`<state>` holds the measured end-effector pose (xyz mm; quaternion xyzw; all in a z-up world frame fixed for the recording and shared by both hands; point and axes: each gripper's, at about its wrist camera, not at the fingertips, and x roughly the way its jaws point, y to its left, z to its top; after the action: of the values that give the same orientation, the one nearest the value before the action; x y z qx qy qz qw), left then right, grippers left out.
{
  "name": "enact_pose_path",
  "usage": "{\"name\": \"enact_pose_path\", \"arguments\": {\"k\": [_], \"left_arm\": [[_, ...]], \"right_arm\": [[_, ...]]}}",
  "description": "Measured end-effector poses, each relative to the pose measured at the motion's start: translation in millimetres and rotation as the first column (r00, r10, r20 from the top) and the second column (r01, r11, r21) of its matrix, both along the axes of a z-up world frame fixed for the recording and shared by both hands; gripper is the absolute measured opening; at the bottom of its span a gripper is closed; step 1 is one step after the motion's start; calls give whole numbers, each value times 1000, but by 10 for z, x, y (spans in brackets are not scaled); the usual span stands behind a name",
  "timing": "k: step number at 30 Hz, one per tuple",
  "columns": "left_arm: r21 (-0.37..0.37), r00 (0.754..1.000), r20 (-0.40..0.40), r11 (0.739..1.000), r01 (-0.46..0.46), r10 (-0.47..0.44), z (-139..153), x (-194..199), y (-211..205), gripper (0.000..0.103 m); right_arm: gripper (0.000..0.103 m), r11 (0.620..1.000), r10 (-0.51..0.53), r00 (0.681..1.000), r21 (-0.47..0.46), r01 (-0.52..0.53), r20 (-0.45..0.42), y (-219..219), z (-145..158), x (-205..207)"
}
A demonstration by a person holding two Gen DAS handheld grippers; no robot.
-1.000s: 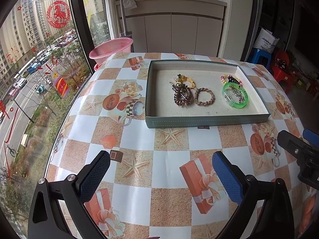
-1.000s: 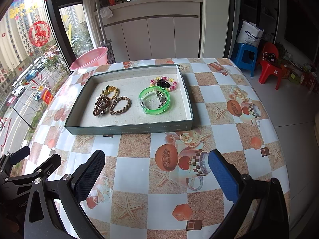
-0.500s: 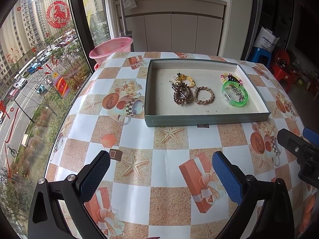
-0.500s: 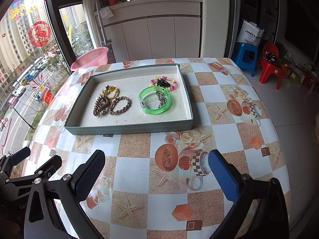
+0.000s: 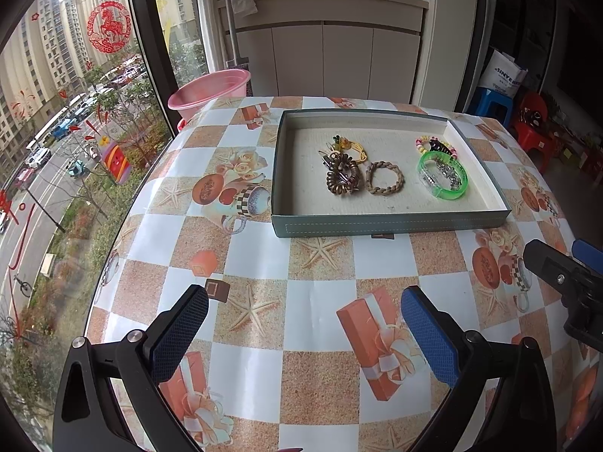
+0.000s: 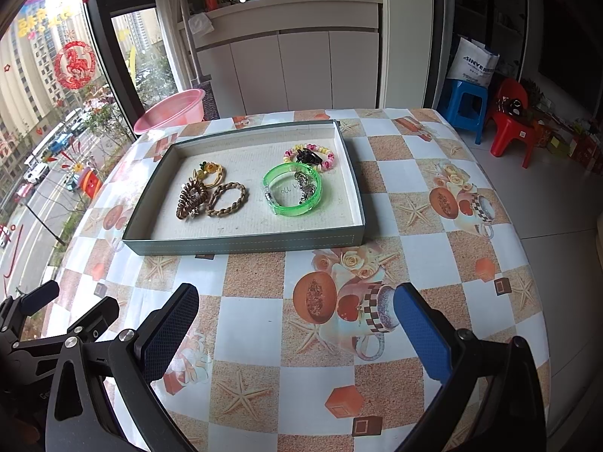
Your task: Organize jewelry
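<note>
A: Nearest first: what are the tools doing?

B: The left gripper (image 5: 301,333) and the right gripper (image 6: 296,326) both hang spread wide over the table (image 5: 256,256), nothing between their pads. Each is released, side by side, near the table's close edge.

A: And ahead of them?

B: A bare stretch of checked cloth, then the tray (image 6: 241,243), its low front wall facing both tools. Inside, left of the right gripper's line, lie a coil tie (image 6: 191,200), a braided band (image 6: 227,199) touching it, and a yellow tie (image 6: 209,173) just behind. Straight ahead sits the green bangle (image 6: 292,191) with a metal chain (image 6: 306,186) inside it, and beyond that a bead bracelet (image 6: 309,156) under a black clip (image 6: 307,155).

A: Risks?

B: I'd judge the coil tie and braided band would lift together if pinched carelessly. The chain could snag the bangle. A low approach might shove the tray's wall.

A: Room?

B: Plenty of open cloth right of the tray; far-left, the table's edge drops toward a pink basin (image 6: 171,111).
</note>
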<state>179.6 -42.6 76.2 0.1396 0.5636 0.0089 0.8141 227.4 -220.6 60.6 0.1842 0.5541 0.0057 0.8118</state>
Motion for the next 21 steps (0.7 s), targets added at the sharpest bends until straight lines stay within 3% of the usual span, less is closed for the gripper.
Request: {"name": "enact_pose_path", "arguments": {"k": [21], "left_arm": [[-1, 1000, -9, 1000, 0, 0, -12, -29, 17, 103]], "right_arm": [[103, 1000, 0, 1000, 1, 0, -1, -2, -6, -4]]}}
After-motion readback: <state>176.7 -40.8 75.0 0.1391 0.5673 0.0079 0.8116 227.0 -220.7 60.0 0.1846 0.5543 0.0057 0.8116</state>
